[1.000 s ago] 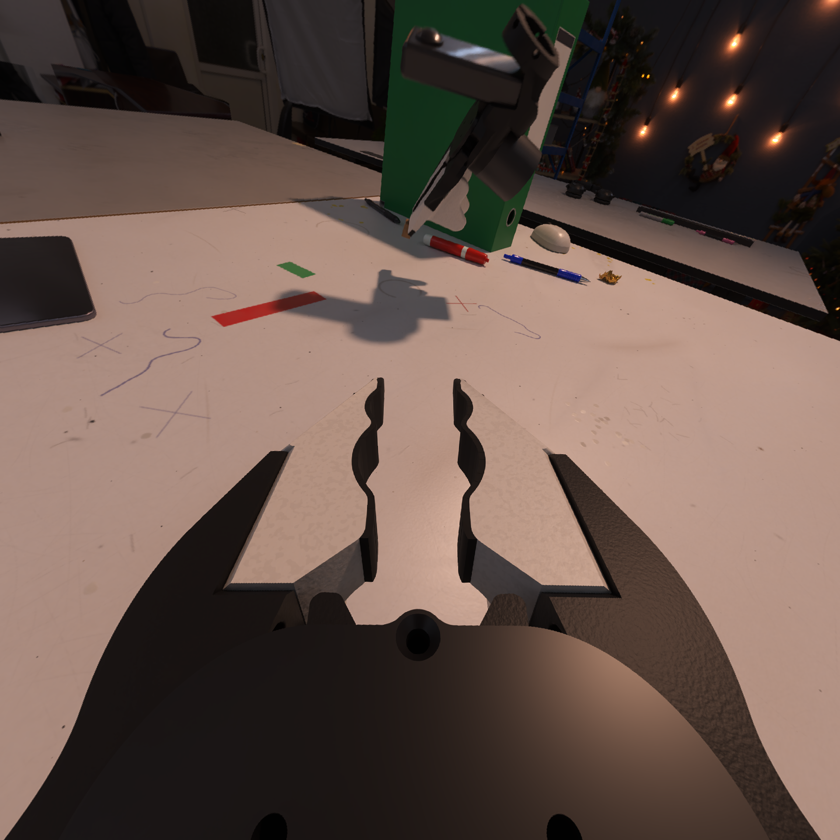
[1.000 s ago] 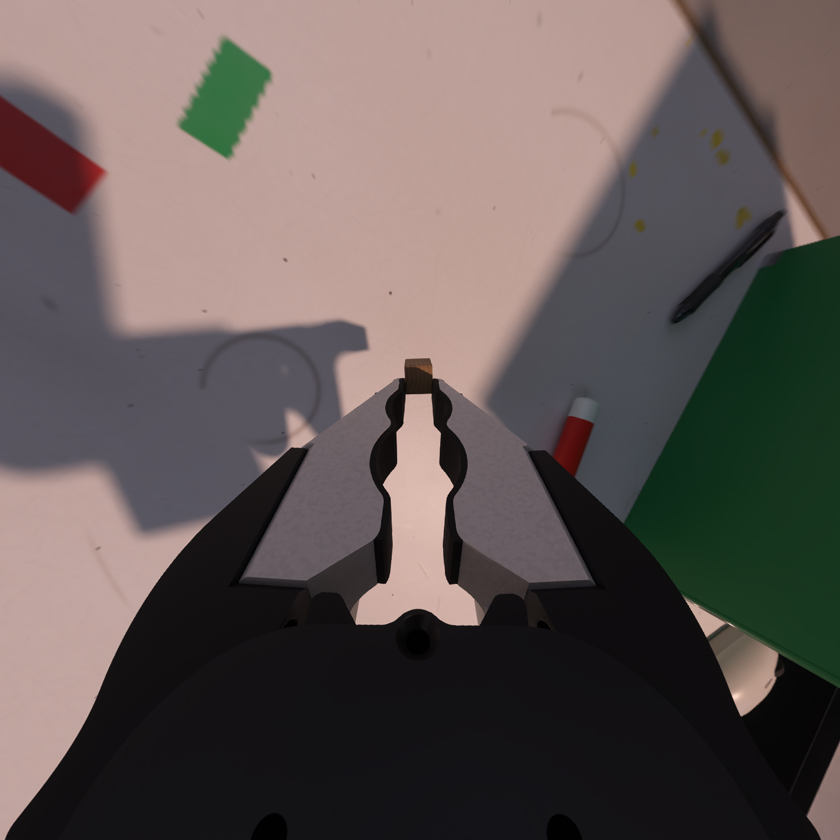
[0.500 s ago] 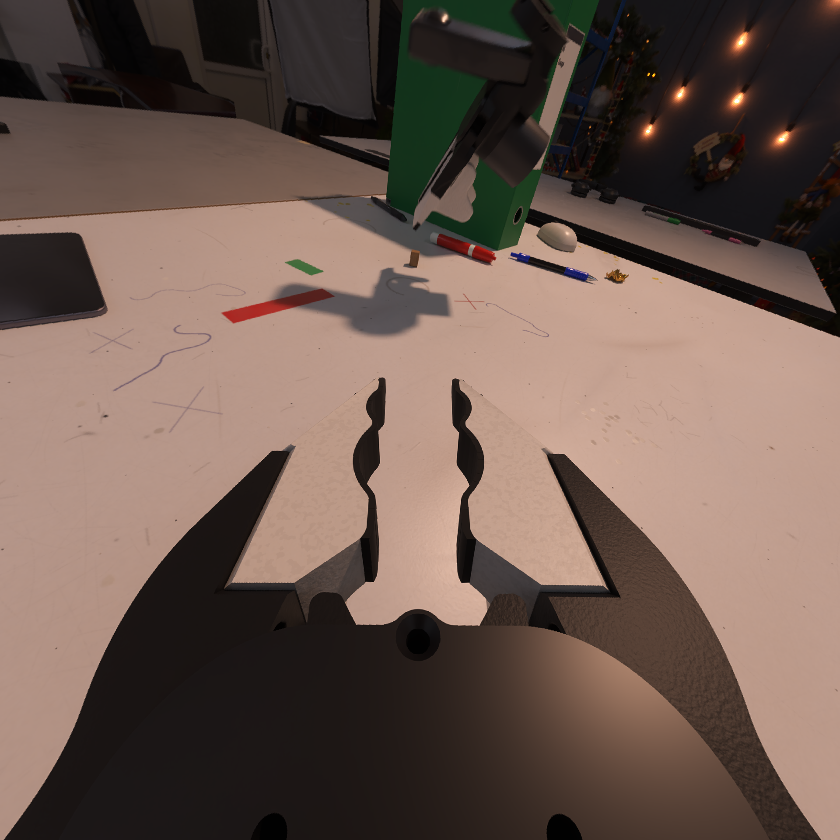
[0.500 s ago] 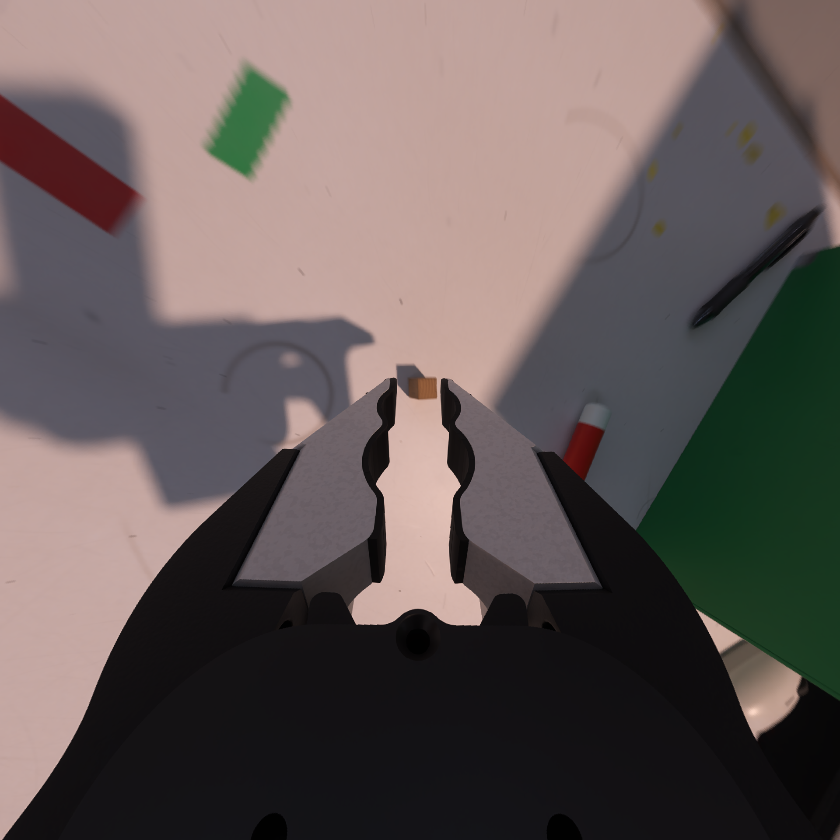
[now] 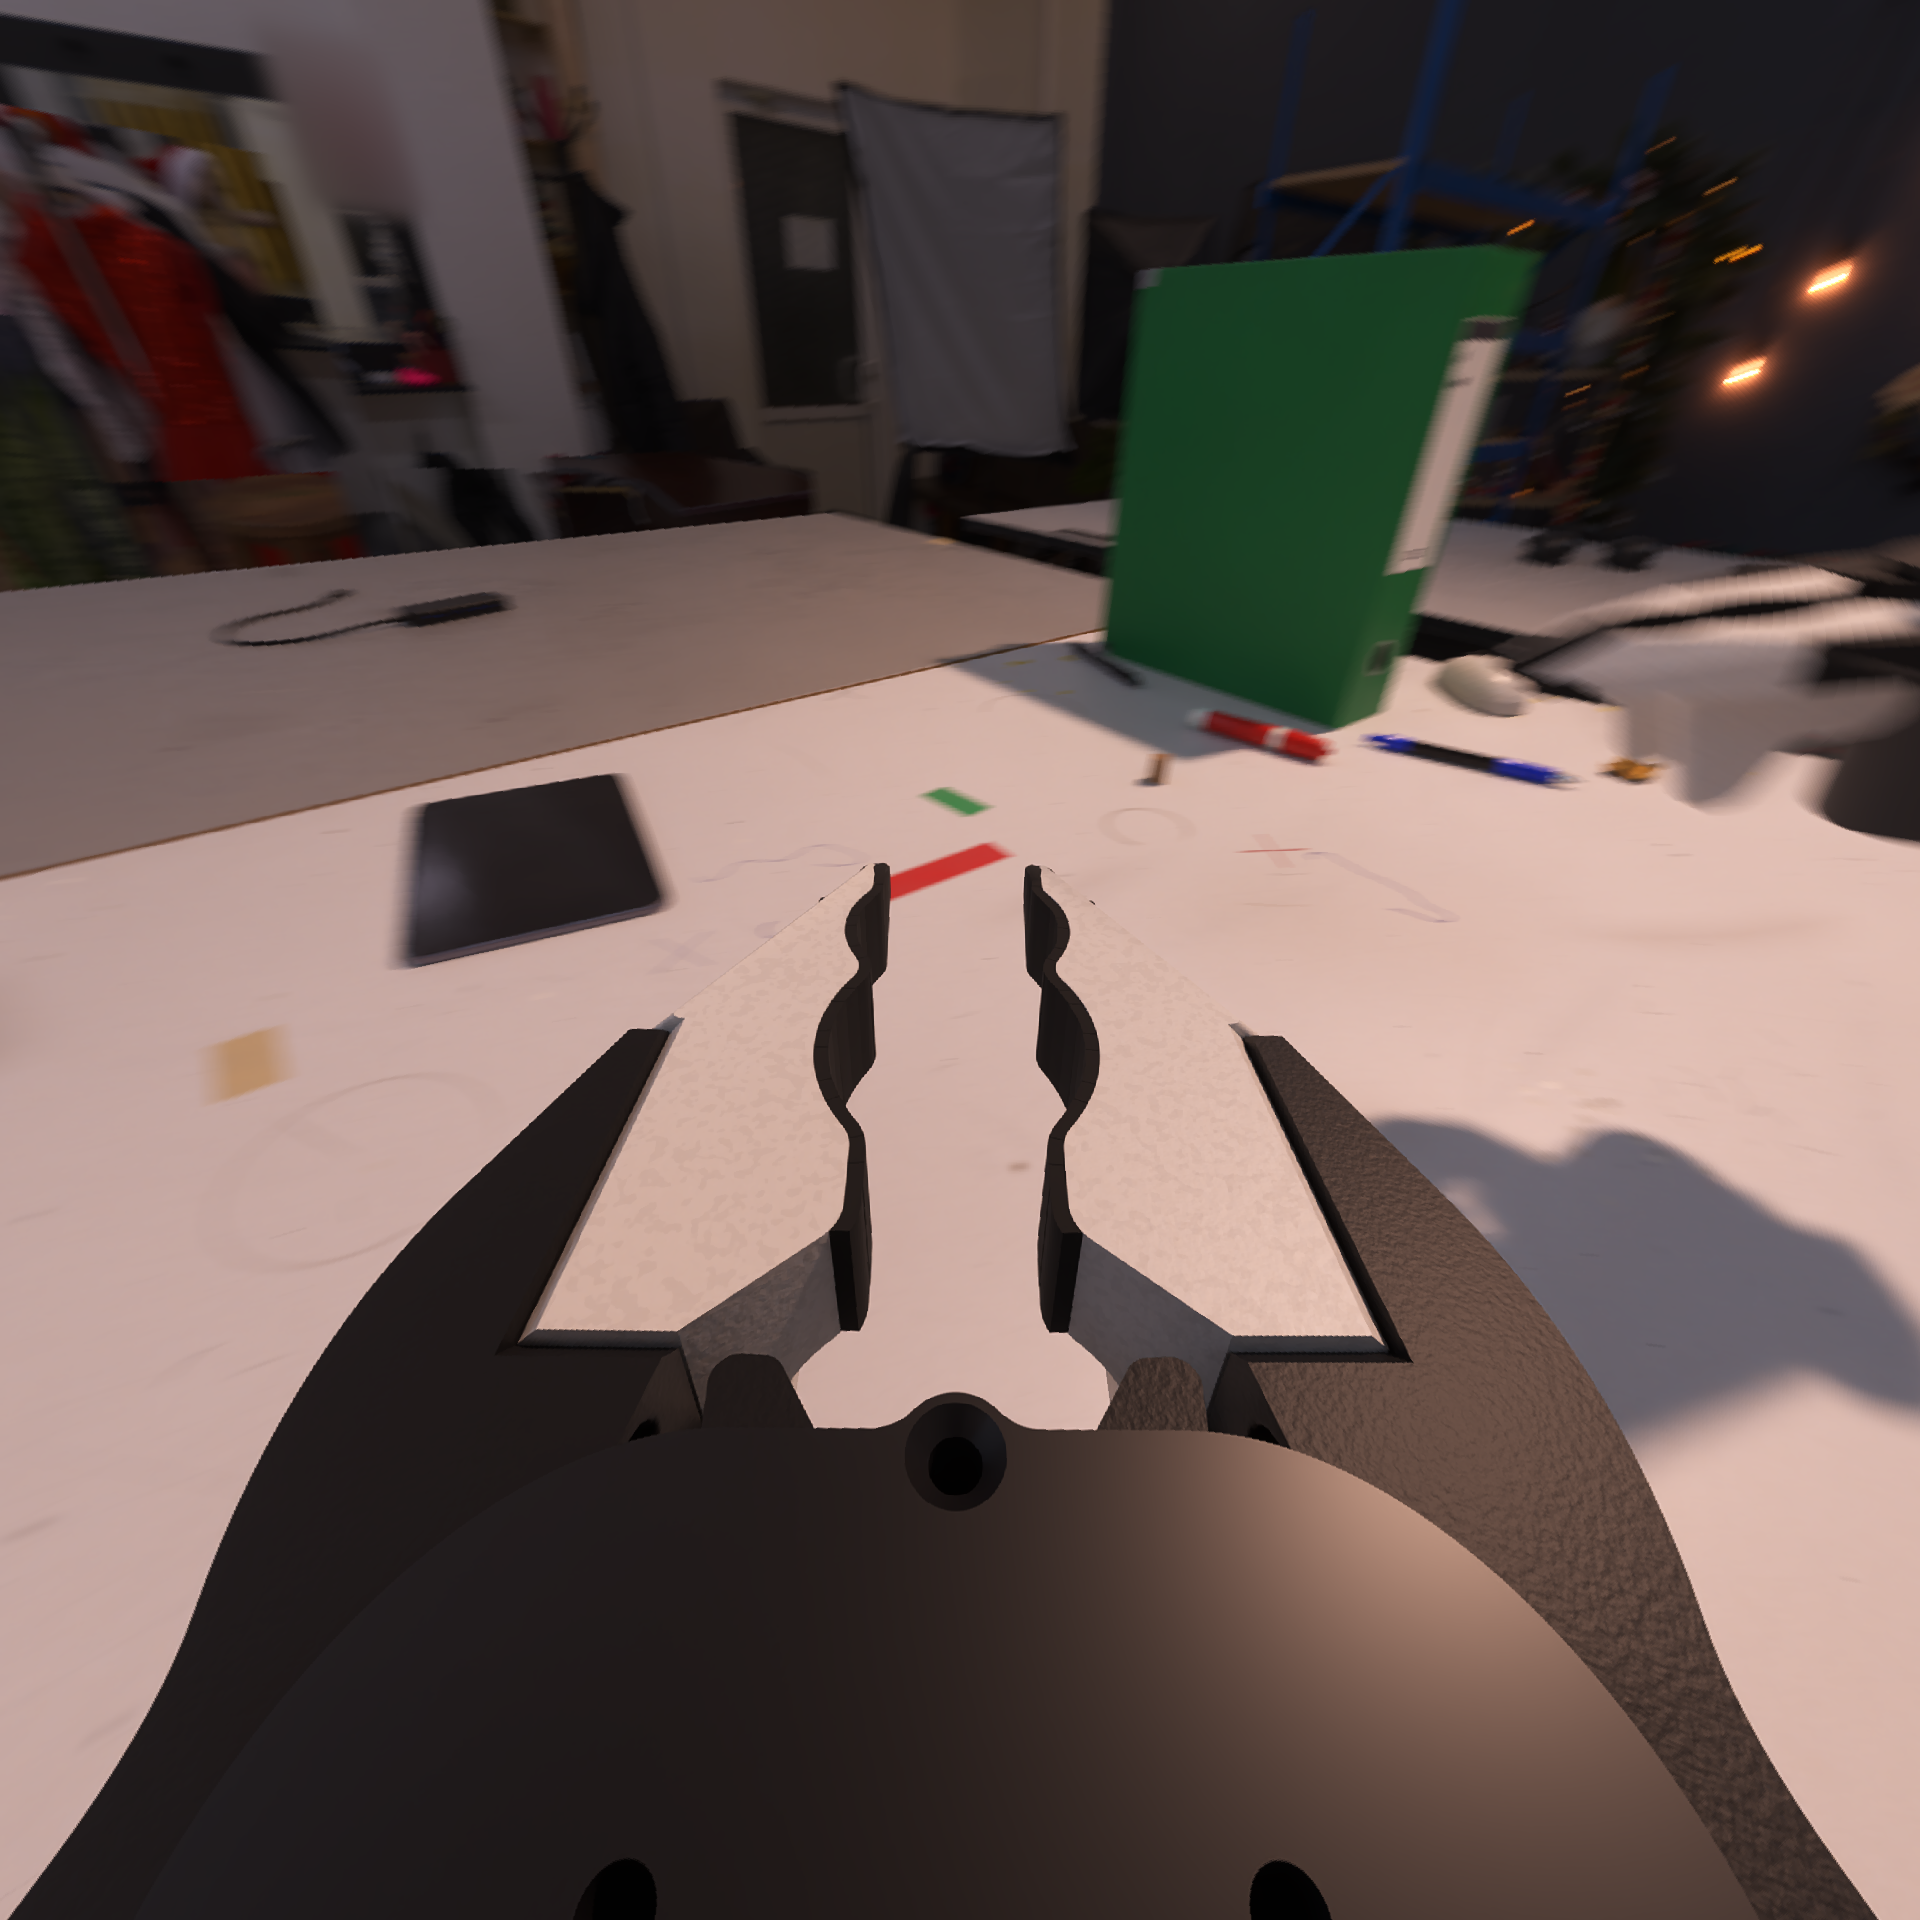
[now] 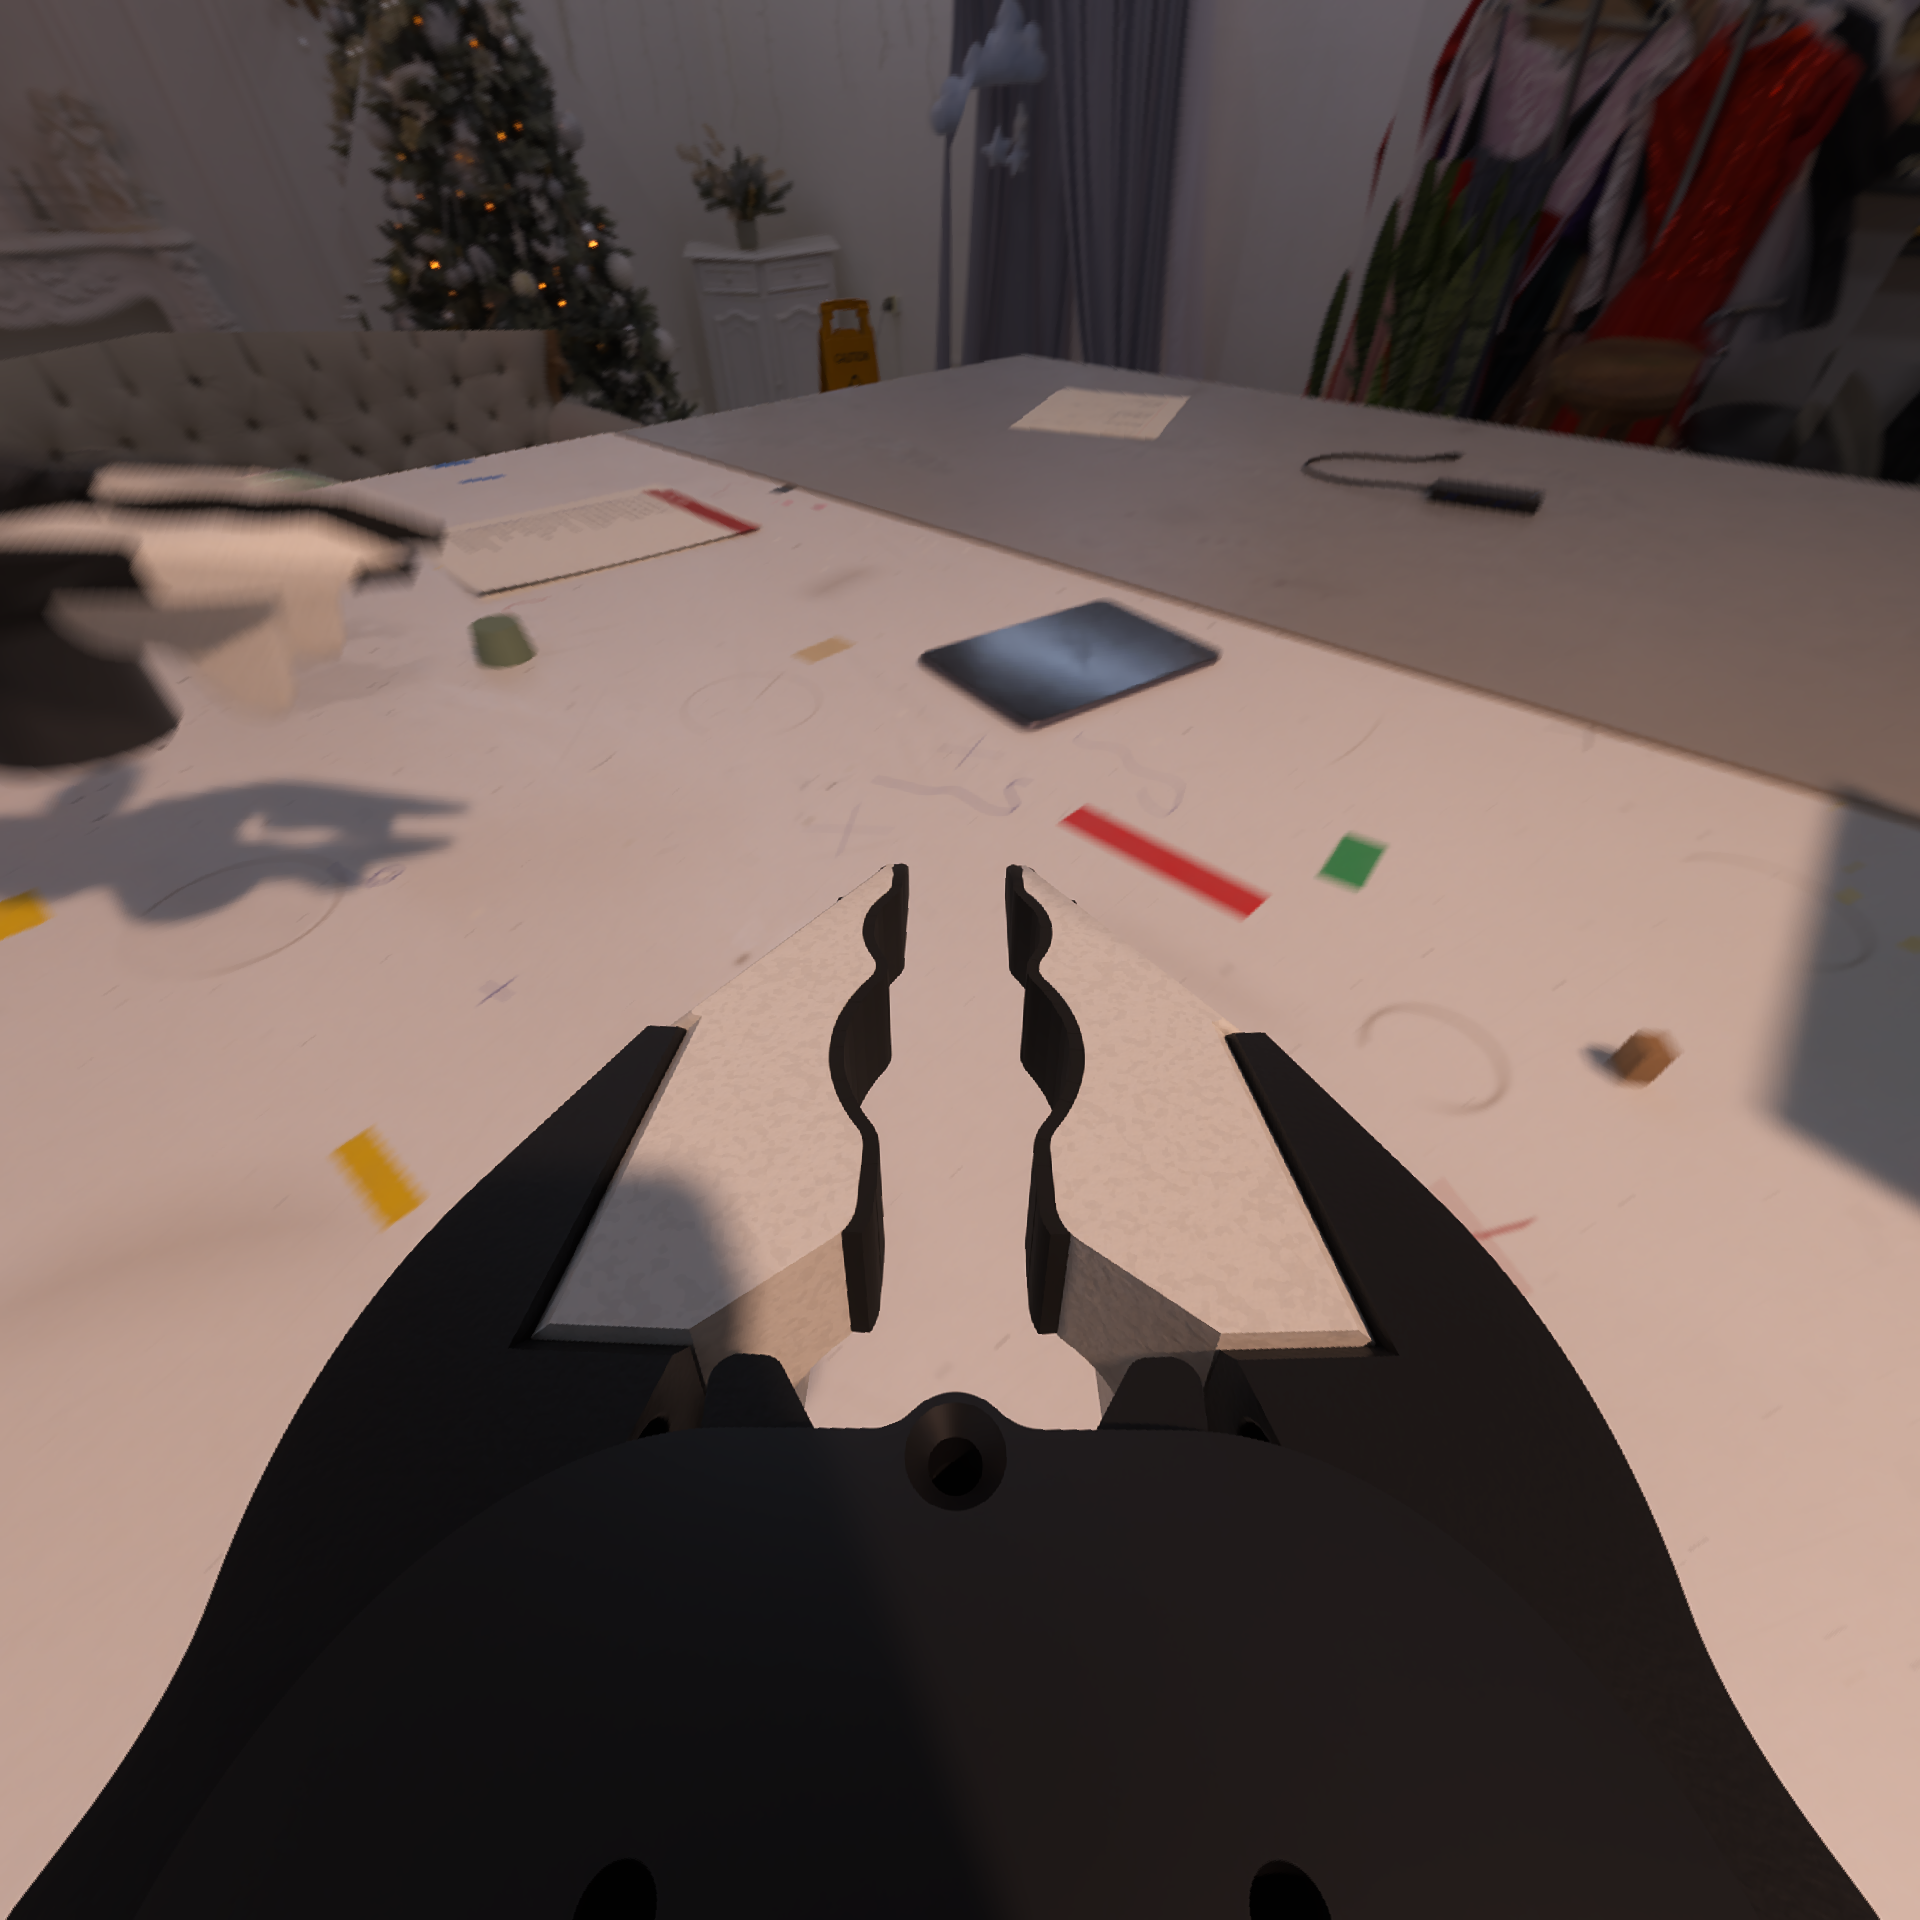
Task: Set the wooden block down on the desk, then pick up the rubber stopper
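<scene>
On the pale desk (image 6: 727, 1039), the wooden block (image 6: 1642, 1057) lies free at the right of the right wrist view, just beside a faint pencilled ring and close to the shadow of the green binder (image 5: 1288, 468). The right gripper (image 6: 954, 878) points across the desk with its fingers (image 6: 769, 1091) set a narrow way apart and nothing between them. Past its tips lie a red tape strip (image 6: 1164, 862) and a green tape patch (image 6: 1351, 861), and farther off a dark tablet (image 6: 1070, 660). A small olive-green object (image 6: 502, 640) lies farther left on the desk, too blurred to say whether it is the rubber stopper. The left gripper (image 5: 956, 878) likewise holds nothing, its fingers (image 5: 748, 1101) a narrow gap apart over bare desk, and it shows as a blur at the left edge of the right wrist view. From the left wrist view the block (image 5: 1155, 769) appears small in front of the upright binder, near a red marker (image 5: 1262, 734) and a blue pen (image 5: 1465, 756), with a pale rounded object (image 5: 1484, 686) just beyond. Yellow tape pieces (image 6: 376, 1176) dot the near desk.
</scene>
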